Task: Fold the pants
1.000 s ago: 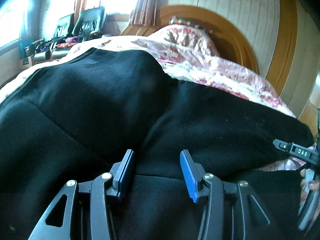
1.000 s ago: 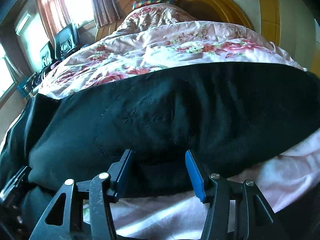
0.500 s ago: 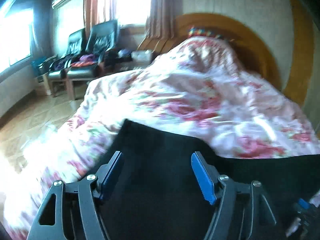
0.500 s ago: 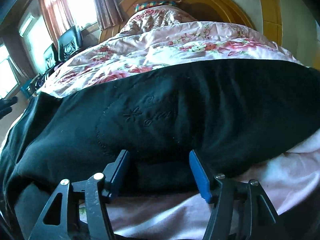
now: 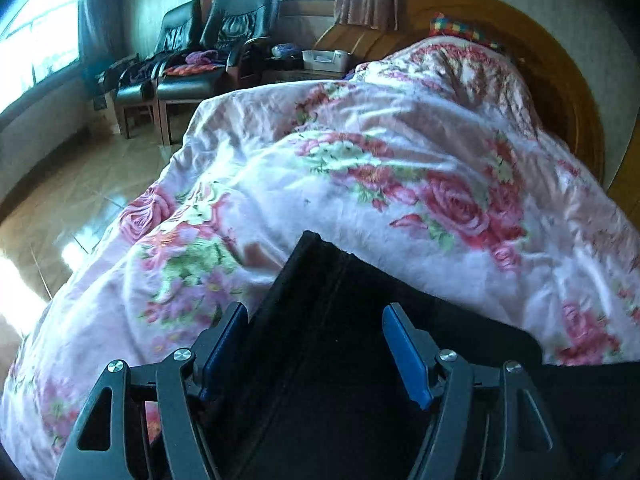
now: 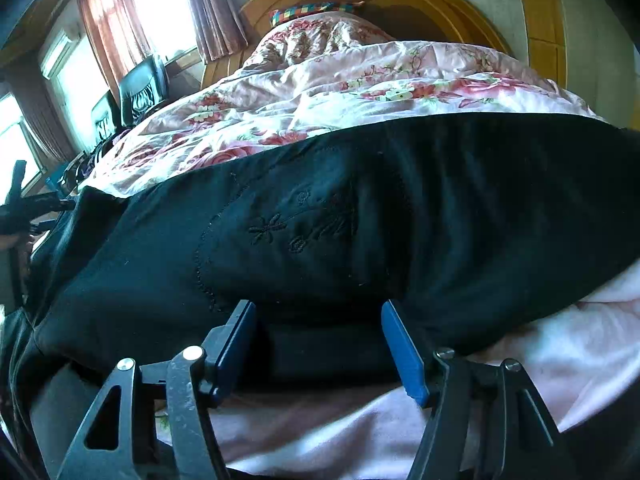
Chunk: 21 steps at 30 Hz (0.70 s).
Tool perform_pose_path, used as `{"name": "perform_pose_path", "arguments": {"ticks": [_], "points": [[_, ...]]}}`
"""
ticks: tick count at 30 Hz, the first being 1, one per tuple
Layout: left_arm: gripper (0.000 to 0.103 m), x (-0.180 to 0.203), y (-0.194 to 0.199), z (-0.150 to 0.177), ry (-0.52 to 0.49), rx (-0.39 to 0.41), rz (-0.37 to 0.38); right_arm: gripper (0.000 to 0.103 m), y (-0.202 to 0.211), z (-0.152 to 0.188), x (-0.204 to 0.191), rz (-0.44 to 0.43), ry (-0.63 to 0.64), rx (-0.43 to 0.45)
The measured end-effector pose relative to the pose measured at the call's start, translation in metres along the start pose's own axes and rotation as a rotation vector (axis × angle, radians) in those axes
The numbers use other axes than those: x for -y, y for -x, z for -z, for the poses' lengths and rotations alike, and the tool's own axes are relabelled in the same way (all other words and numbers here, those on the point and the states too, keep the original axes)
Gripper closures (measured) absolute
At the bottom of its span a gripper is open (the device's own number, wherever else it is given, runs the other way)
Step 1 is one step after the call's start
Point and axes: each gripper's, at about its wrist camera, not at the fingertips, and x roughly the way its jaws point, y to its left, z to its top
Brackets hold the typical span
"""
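The black pants (image 6: 360, 208) lie across a floral bedspread (image 6: 340, 88), with an embroidered patch facing me in the right wrist view. My right gripper (image 6: 318, 320) is open, its blue pads on either side of the pants' near edge, low over the bed. In the left wrist view a narrow end of the pants (image 5: 320, 280) runs between the blue pads of my left gripper (image 5: 314, 328), which is open above it. The left gripper also shows at the far left edge of the right wrist view (image 6: 20, 216).
The floral bedspread (image 5: 400, 160) covers the bed up to a wooden headboard (image 5: 560, 80). Two black armchairs (image 5: 208, 52) with clothes on them stand by the window at the far left. Shiny floor (image 5: 60, 200) lies left of the bed.
My left gripper has risen and swung left to the end of the pants, so the bedspread and floor now fill its view. My right gripper has stayed almost still.
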Motion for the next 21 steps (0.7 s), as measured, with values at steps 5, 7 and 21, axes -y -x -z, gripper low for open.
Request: {"name": "perform_pose_path", "arguments": {"ticks": [5,7,21], "points": [[0.032,0.003,-0.01,0.007,-0.026,0.007,-0.02,0.037,0.0,0.001,0.0,0.002,0.002,0.0],[0.032,0.001,-0.012,0.008,-0.018,0.007,-0.009,0.037,0.0,0.001,0.0,0.003,0.003,0.0],[0.088,0.003,0.018,0.009,-0.025,0.057,-0.014,0.037,-0.002,0.001,-0.002,0.021,0.016,0.005]]}}
